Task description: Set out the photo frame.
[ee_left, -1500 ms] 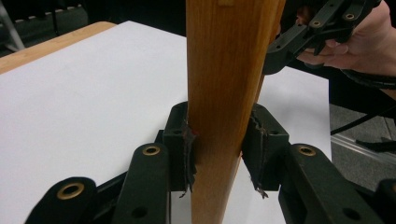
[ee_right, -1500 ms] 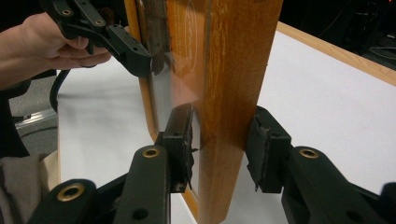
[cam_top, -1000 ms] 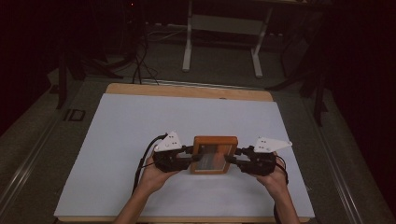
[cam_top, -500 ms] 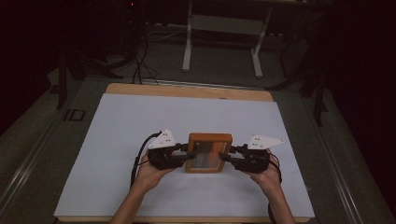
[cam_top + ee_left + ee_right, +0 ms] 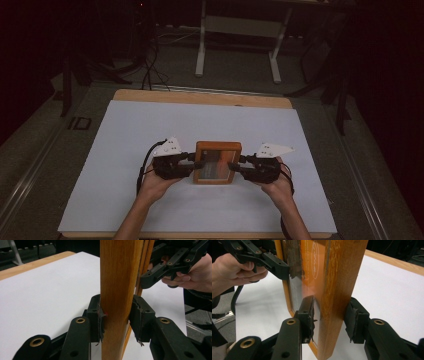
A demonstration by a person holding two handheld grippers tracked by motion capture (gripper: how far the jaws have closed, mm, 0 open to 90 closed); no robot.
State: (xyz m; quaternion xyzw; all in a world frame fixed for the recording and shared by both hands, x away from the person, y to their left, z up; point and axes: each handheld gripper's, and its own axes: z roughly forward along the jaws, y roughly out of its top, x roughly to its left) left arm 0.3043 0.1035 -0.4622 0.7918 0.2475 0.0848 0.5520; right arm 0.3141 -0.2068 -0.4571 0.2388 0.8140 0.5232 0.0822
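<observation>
Wooden picture frame (image 5: 218, 162) is clamped at both side rails: left tool (image 5: 117, 315) and right tool (image 5: 332, 315) each pinch an edge. It sits just above the white-covered table (image 5: 125, 150), near the front; setting down remains.

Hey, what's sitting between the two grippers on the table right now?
A wooden picture frame spans the gap between the left gripper and the right gripper. The high view shows this; each gripper's jaws clamp one side rail.
</observation>
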